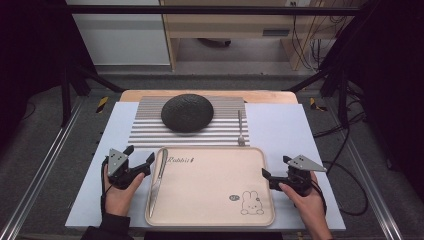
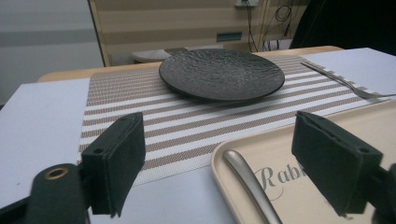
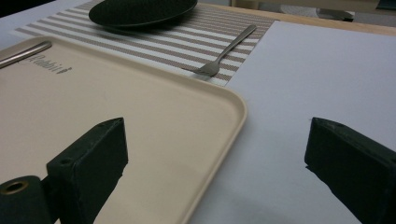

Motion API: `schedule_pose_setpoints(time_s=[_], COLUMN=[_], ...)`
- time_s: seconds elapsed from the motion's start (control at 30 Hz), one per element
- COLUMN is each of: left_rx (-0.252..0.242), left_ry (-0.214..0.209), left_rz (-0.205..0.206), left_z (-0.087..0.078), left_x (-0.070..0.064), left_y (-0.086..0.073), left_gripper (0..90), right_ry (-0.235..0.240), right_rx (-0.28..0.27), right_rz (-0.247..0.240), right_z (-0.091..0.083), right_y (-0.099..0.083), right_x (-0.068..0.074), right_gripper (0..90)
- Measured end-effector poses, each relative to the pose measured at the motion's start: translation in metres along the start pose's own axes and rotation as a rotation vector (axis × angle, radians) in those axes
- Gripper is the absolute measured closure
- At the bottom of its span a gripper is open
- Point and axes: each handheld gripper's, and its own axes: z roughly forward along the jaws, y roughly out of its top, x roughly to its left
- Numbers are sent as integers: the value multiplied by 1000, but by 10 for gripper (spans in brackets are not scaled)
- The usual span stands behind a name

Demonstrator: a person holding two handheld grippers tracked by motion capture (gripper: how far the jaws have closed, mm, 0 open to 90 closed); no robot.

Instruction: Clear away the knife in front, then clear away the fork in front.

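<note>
Two-handed stance at a beige tray (image 1: 210, 192): kept the left gripper (image 1: 141, 154) just off its left rim and the right gripper (image 1: 276, 166) just off its right rim, each with jaws spread wide and nothing between them. Touched no object with either tool, as far as could be judged.

Found the table knife (image 1: 157, 176) lying flat inside the tray, along the rim closest to the left gripper and immediately to that gripper's right. Judged it well apart from the right gripper, with the whole width of the tray between. Took the left hand as much the nearer.

Traced the knife's long axis running away from the person, roughly in line with the left gripper's own pointing direction and leaning slightly right at the far end. From the left gripper view (image 2: 224, 161), saw the knife's (image 2: 252, 186) rounded end ahead and a little right of centre, low between the jaws, closer to the right-hand jaw.

Judged that a grasp would call for shifting the left gripper rightward over the rim and straddling the knife across its narrow width, not along its length.

Noted farther ahead of both tools a dark textured plate (image 1: 187, 113) on a striped placemat (image 1: 145, 131), with a fork (image 1: 240, 127) on the mat's edge, ahead and left of the right gripper (image 3: 219, 172).
</note>
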Motion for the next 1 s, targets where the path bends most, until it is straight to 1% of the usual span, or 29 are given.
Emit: schedule_pose_setpoints(time_s=[0.03, 0.1, 0.17, 0.27, 0.33, 0.4, 0.57, 0.63, 0.73, 0.8, 0.9, 1.0], left_rx=[-5, -9, -14, -21, -24, -28, -30, -33, -37, -37, -44, -49], left_ry=[-3, 0, -4, -15, -18, -21, -23, -22, -20, -18, -11, -5], left_rz=[-12, -17, -16, -1, 1, 4, 2, 0, -2, -3, -5, -4], left_z=[0, -1, -1, -1, -1, -1, -1, -2, -2, -2, -3, -3], left_x=[1, 3, 3, 3, 3, 3, 4, 4, 5, 6, 6, 7], left_y=[0, 0, -1, -1, -1, -2, -2, -2, -2, -2, -2, -1], left_gripper=[136, 105, 89, 65, 62, 57, 55, 54, 50, 46, 30, 22], right_ry=[5, 19, 23, 28, 28, 38, 35, 41, 33, 32, 33, 33], right_rx=[8, 14, 25, 37, 52, 59, 96, 101, 113, 121, 127, 132], right_rz=[-1, -2, -19, -31, -40, -48, -68, -66, -74, -72, -62, -42], right_z=[2, 5, 10, 17, 24, 30, 49, 56, 67, 74, 83, 92], right_y=[2, 6, 15, 32, 43, 54, 76, 83, 93, 98, 105, 111], right_x=[1, 3, 5, 8, 9, 11, 12, 12, 11, 9, 7, 4], right_gripper=[64, 66, 67, 67, 69, 70, 74, 76, 76, 77, 75, 75])
